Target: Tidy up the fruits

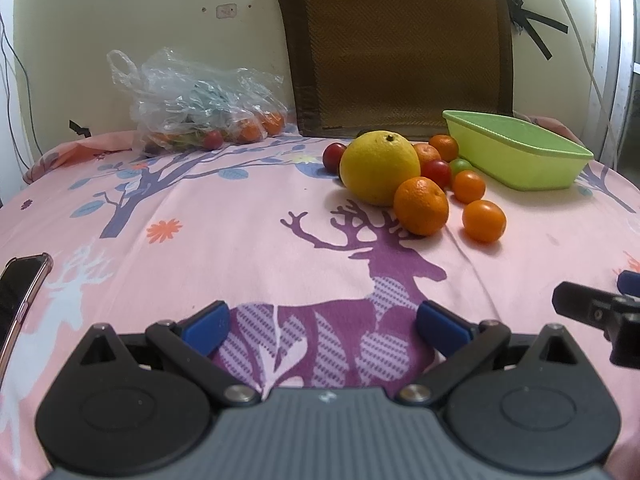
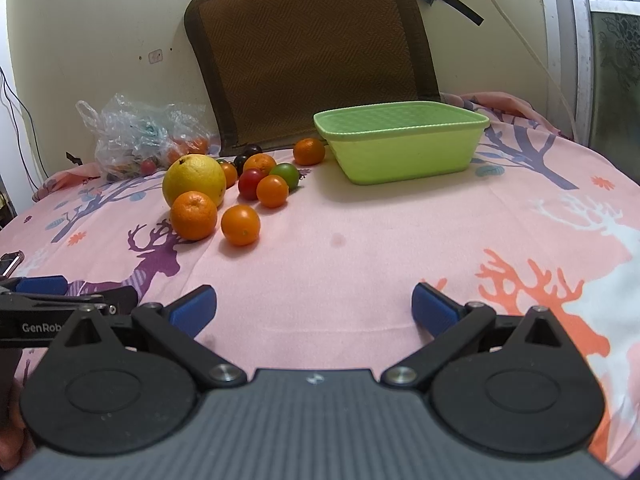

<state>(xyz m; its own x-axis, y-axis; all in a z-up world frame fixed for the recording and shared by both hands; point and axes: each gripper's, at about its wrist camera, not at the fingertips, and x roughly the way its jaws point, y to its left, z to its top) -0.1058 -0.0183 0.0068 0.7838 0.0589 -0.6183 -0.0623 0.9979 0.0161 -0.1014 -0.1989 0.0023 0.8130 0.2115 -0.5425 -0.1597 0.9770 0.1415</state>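
We hold each hand-held gripper, left (image 1: 320, 326) and right (image 2: 314, 312), spread wide and empty; the oranges (image 2: 193, 215) (firm, round, likely to roll) want gripping across the middle.

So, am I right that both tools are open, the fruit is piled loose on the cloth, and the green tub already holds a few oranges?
Not quite: the green tub is empty, as the right wrist view shows. The rest holds: both tools are open and the fruit lies loose on the cloth.
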